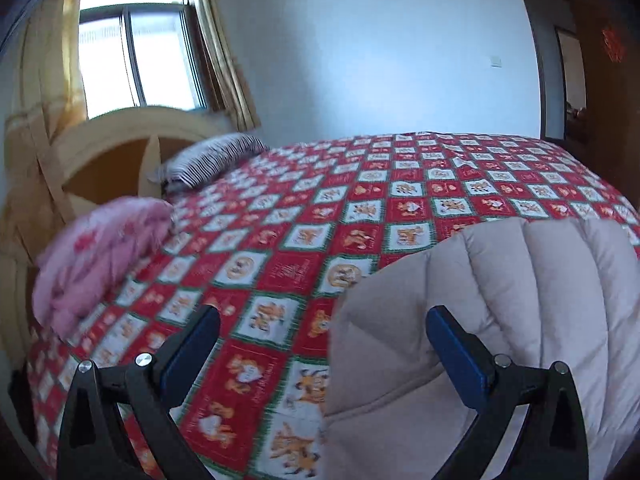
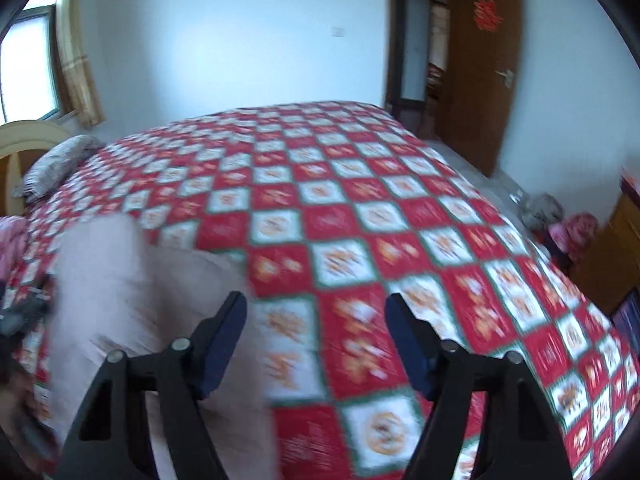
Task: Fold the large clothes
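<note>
A beige quilted puffer jacket (image 1: 500, 312) lies bunched on the bed with the red and white checked cover (image 1: 304, 216). In the left wrist view it fills the lower right. My left gripper (image 1: 322, 316) is open and empty, its right finger over the jacket's left part and its left finger over the cover. In the right wrist view the jacket (image 2: 132, 300) is blurred at the lower left. My right gripper (image 2: 316, 304) is open and empty, hovering over the cover just right of the jacket.
A pink folded quilt (image 1: 96, 256) and a striped pillow (image 1: 212, 160) lie by the cream headboard (image 1: 132, 148) on the left. A window with curtains is behind. A brown door (image 2: 480, 68) stands open at the right, with a wooden cabinet (image 2: 616, 248) and bags on the floor.
</note>
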`<state>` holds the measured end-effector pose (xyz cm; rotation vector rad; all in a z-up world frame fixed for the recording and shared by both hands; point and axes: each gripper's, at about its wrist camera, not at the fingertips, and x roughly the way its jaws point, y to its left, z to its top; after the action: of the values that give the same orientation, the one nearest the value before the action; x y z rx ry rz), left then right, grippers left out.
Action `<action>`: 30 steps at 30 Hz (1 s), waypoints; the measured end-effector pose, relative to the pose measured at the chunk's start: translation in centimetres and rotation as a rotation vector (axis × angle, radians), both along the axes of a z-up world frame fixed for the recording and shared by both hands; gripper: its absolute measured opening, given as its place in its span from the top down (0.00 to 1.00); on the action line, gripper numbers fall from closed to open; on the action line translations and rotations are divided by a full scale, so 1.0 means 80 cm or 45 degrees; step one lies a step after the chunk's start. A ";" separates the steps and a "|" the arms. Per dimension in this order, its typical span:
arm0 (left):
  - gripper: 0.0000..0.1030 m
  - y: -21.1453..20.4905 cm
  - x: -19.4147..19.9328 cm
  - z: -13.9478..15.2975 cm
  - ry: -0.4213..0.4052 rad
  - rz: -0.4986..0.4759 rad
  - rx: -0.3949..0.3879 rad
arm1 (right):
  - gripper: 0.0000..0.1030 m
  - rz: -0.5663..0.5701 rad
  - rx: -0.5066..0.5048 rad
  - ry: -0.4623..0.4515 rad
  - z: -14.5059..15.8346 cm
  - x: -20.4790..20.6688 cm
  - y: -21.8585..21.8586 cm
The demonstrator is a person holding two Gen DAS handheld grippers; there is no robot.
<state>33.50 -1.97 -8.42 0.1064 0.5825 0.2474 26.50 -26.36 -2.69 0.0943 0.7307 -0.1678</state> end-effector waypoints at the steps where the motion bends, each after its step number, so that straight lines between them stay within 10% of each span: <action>1: 0.01 -0.001 0.001 -0.004 0.011 -0.014 -0.025 | 0.30 0.023 0.017 0.000 0.005 0.008 0.013; 11: 0.01 -0.054 -0.012 -0.021 -0.008 -0.183 -0.094 | 0.56 0.046 0.141 0.085 -0.062 0.076 0.081; 30: 0.00 -0.102 0.032 -0.097 0.078 -0.172 -0.062 | 0.57 -0.062 0.111 0.138 -0.179 0.071 0.026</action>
<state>36.06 -10.14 -16.15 0.1060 0.6390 0.0988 32.22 -24.24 -16.99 0.1876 0.8447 -0.1887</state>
